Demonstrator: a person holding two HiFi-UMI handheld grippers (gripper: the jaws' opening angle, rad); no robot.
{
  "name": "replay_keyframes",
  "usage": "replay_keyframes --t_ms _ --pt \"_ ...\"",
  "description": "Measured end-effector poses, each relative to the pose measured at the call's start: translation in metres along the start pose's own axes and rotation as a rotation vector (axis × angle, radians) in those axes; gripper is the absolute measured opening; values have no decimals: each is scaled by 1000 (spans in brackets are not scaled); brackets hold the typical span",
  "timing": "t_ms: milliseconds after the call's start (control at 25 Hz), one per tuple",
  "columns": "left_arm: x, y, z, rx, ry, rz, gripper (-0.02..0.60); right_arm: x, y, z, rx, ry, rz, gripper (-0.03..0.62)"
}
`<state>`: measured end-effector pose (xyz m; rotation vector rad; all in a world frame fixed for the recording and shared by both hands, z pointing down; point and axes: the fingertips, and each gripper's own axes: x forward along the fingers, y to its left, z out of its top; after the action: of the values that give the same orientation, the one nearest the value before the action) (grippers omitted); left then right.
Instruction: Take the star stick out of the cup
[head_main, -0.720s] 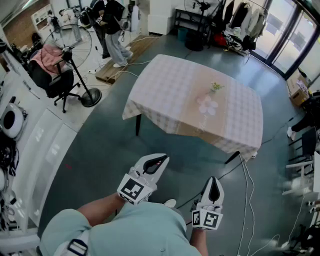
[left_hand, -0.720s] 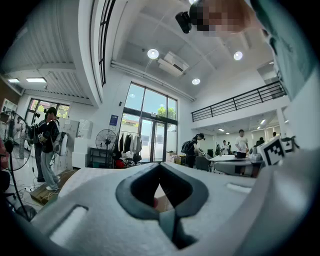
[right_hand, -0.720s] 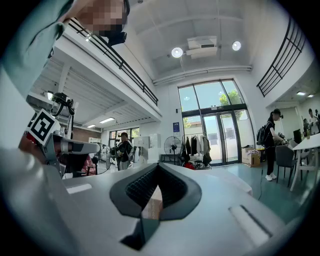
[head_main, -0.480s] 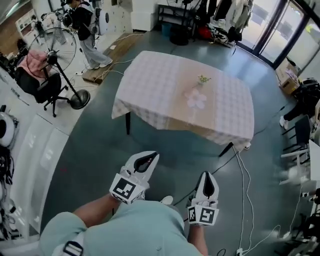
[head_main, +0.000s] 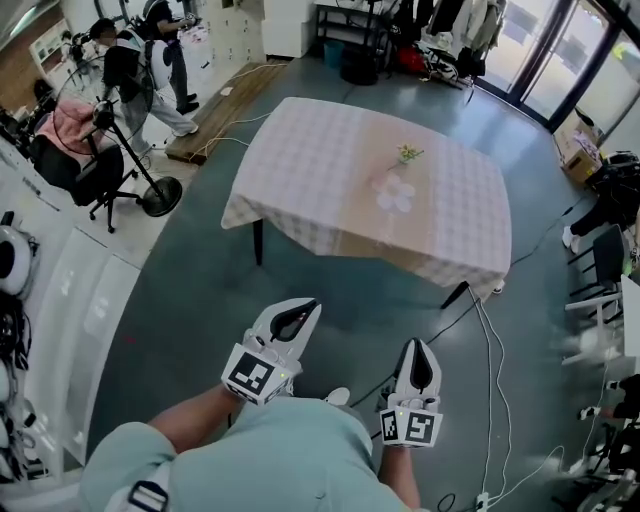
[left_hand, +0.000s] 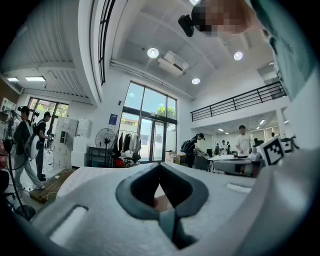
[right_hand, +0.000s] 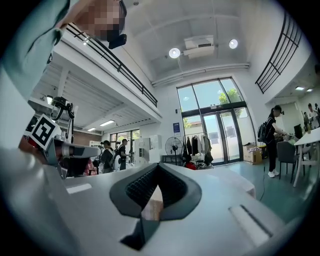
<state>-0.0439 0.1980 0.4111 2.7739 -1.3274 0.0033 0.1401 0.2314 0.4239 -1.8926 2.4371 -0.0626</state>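
Head view: bench (head_main: 300, 150) with a checked cloth stands well apart from the person, with open floor (head_main: 200, 300) between. Around the bench's middle, a bit toward its far edge, there's a small yellow-green sprig, likely the star stick (head_main: 405, 154). The cup itself is too small to make out. A pale flower-shaped mat (head_main: 393, 194) lies just beside it on the near side. Left claw (head_main: 295, 318) and right claw (head_main: 420, 365) are both held low by the body, level, nowhere near the bench.

Left gripper view: left claw (left_hand: 160, 167) is pressed together at the tips, with nothing in it.

Right gripper view: right claw (right_hand: 159, 167) is also pressed together and empty.

Step in hand looks like the approach. To do it well: walk up to the near edge, spread one claw before reaching, steady the cup with the other claw, pinch the stick low and lift straight up so the cup doesn't tip.
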Motion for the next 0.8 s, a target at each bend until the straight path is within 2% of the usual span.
replay_keyframes --t_ms 280,600,800 --pt "-5 6 -1 -2 3 6 2 1 4 3 -21 -14 -13 2" --pt "-4 0 -4 -5 2 23 2 2 -2 -2 -36 13 3 84" --pt "2 -14 2 3 -7 36 2 -1 -11 1 -35 21 28 91"
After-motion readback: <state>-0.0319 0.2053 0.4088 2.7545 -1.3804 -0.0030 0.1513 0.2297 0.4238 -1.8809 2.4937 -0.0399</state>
